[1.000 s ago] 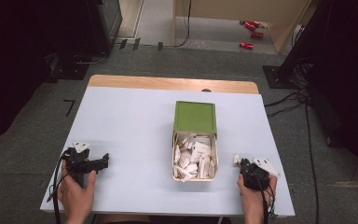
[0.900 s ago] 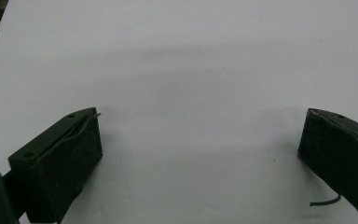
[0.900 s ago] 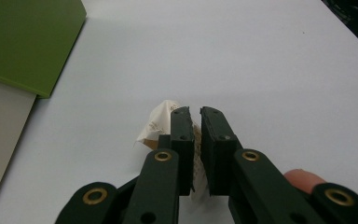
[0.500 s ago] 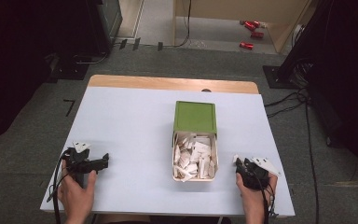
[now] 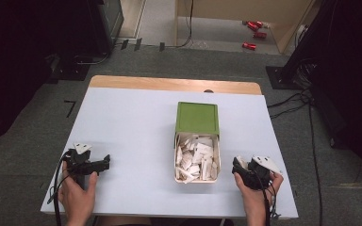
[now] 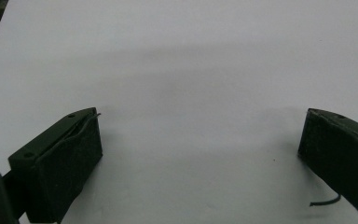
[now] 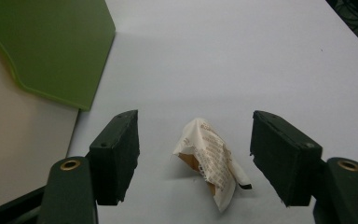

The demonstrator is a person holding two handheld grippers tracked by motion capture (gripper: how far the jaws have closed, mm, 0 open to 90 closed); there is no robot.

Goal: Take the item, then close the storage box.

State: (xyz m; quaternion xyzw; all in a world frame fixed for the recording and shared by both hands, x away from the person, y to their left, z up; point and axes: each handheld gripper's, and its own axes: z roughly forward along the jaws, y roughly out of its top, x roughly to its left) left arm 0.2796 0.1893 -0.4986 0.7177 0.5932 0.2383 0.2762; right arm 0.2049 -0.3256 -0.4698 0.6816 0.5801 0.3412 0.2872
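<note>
1. My right hand-held gripper point(image 7: 193, 154) is low over the counter point(image 5: 132, 127), near its front right corner, just right of a box point(image 5: 197, 176).
2. Its jaws have just been opening and now stand wide apart, released, with nothing pressed between the pads.
3. A crumpled paper wrapper point(image 7: 212, 163), white with small print and a brown inner side, lies on the counter between those jaws, touching neither.
4. The box is pale and open, full of similar white wrappers point(image 5: 195, 157); its green lid point(image 5: 197, 117) lies at the far end of the box.
5. In the right gripper view, the box wall and green lid sit to the left of the jaws.
6. My left hand-held gripper point(image 6: 200, 140) rests near the front left of the counter, well away from the box.
7. Its jaws are spread wide over bare counter, gripping nothing.
</note>
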